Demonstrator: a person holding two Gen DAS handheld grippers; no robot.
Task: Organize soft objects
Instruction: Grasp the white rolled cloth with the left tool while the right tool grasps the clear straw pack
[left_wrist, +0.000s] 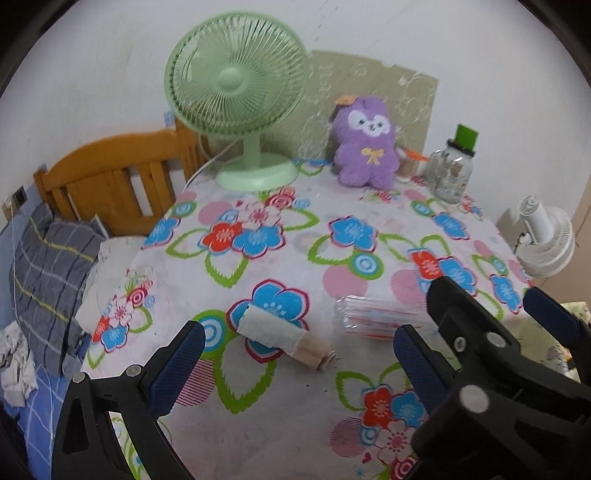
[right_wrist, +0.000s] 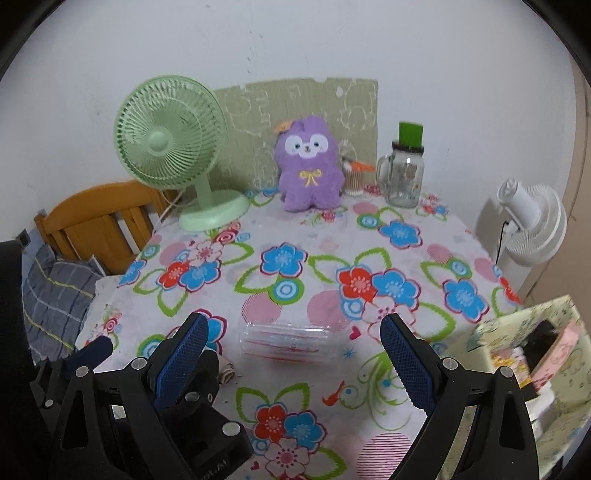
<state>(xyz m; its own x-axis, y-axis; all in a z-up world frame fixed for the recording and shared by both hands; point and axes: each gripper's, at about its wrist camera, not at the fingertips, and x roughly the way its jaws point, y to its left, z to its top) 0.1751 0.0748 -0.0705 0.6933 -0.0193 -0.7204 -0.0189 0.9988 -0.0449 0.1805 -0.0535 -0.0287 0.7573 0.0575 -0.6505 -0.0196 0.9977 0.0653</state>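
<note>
Your left gripper (left_wrist: 299, 354) is wide open and holds nothing. Your right gripper (right_wrist: 295, 354) is wide open too, and empty.

The rolled sock (left_wrist: 275, 328) lies on its side on the flowered tablecloth (left_wrist: 295, 229), right between your left fingers and a bit ahead, at about 12 o'clock. It looks soft and light, so it should squash when you pinch it. Grab the fat white middle, not the tan end, or it may unroll.

The clear soft packet (right_wrist: 288, 341) with red stripes lies flat at 12 o'clock from your right gripper, between its fingers. It looks thin and slippery. Pinch across its short sides.

The purple plush toy (right_wrist: 309, 164) sits upright far back at 12 o'clock, beside the green fan (right_wrist: 166, 133).
</note>
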